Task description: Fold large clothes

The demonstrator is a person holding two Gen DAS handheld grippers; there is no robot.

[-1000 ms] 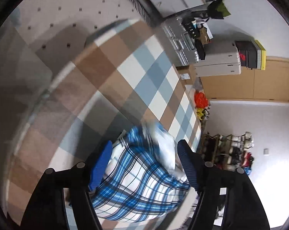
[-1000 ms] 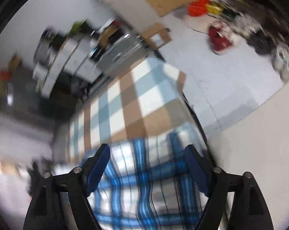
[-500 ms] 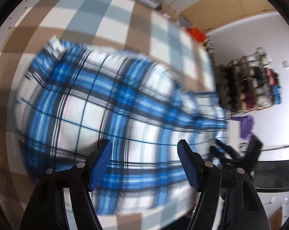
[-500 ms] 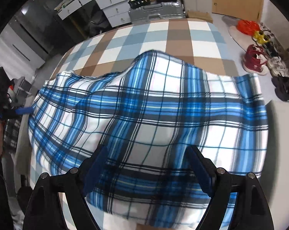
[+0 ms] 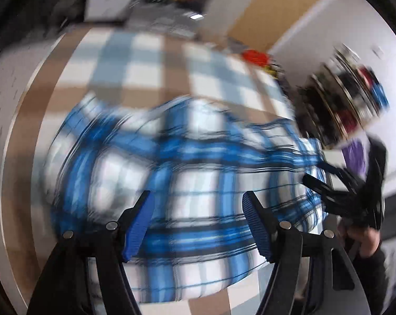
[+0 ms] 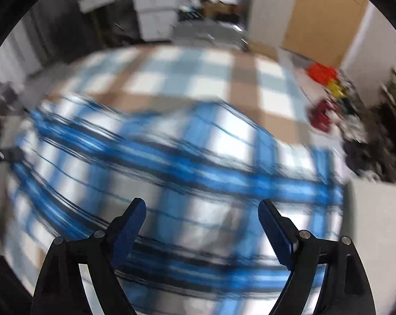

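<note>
Plaid shirt (image 5: 187,173) on checked cloth (image 5: 150,63); prob. drawers (image 6: 156,18) behind.

I see the shirt (image 5: 187,183) lying spread on the tablecloth (image 5: 150,60), towards its near edge, with bare cloth beyond it. My left gripper (image 5: 196,210) hangs above the shirt's near part; in its view the right gripper (image 5: 355,197) is off to the right, past the shirt's edge. My right gripper (image 6: 202,220) hangs over the shirt (image 6: 171,173) too. Behind the tablecloth (image 6: 211,78) stand the drawer units (image 6: 150,13); the shoes (image 6: 326,89) lie on the floor to its right
</note>
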